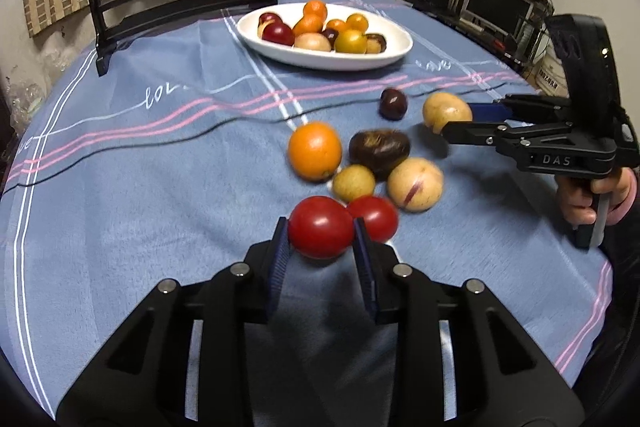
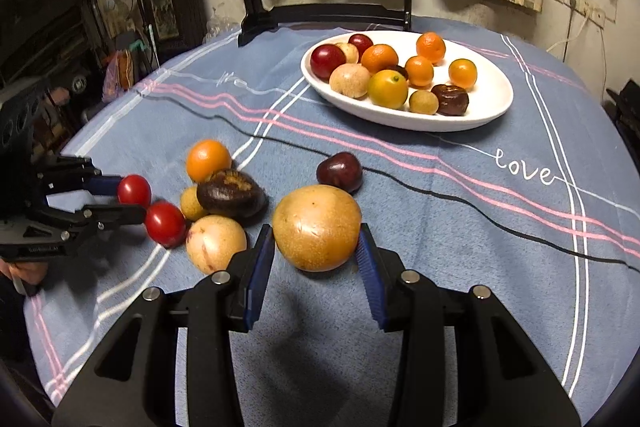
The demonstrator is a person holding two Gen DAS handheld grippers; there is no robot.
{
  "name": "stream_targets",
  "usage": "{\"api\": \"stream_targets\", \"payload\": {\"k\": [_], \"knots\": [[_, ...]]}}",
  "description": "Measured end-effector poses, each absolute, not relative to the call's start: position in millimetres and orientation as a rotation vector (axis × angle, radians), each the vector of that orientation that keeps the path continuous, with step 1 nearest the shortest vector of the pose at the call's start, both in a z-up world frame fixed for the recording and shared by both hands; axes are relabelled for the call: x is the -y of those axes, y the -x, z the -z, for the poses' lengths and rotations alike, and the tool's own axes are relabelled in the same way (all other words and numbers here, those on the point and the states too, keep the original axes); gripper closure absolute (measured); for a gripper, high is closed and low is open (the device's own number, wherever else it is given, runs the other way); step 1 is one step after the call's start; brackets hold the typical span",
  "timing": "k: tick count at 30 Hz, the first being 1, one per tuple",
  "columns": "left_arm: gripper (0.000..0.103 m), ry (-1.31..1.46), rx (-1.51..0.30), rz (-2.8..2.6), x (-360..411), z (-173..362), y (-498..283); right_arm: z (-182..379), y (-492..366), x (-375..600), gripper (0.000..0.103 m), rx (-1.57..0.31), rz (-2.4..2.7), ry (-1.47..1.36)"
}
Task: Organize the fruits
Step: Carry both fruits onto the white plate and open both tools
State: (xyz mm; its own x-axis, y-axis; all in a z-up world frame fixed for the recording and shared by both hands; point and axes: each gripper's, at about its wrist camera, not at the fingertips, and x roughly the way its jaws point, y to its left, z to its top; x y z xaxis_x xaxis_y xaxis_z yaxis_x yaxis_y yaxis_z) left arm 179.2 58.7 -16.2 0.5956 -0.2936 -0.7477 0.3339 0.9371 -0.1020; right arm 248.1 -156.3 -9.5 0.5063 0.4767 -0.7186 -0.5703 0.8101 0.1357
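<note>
The left gripper (image 1: 320,239) has its jaws pinching a red tomato (image 1: 321,227) near the counter's front; the right gripper (image 2: 316,251) apparently clamps a tan fruit (image 2: 317,227), the white dish (image 2: 492,107) far behind.

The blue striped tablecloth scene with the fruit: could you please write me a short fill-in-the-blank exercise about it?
1. The left gripper is shut on a round ____ tomato.
2. The right gripper is shut on a large tan-yellow round fruit, which lies outside the oval ____ dish.
3. A second red tomato lies on the blue striped tablecloth, touching the one held by the ____ gripper.

Missing words: red; white; left
</note>
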Motion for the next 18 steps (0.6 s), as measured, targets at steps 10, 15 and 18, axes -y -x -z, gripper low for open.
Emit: {"api": "stream_targets", "payload": {"k": [10, 15, 18], "knots": [[0.071, 0.016, -0.767, 0.396, -42.9, -37.0, -222.5, -21.2, -256.1, 183.5, 0.061, -0.694, -0.606, -0.019], [0.071, 0.088, -0.768, 0.389, -28.6, -56.8, -278.7, -36.3, -289.4, 192.9, 0.061, -0.621, -0.521, -0.078], [0.071, 0.113, -0.780, 0.360, -17.0, -60.2, -319.5, -37.0, -318.5, 197.8, 0.061, -0.595, -0.468, -0.111]]}}
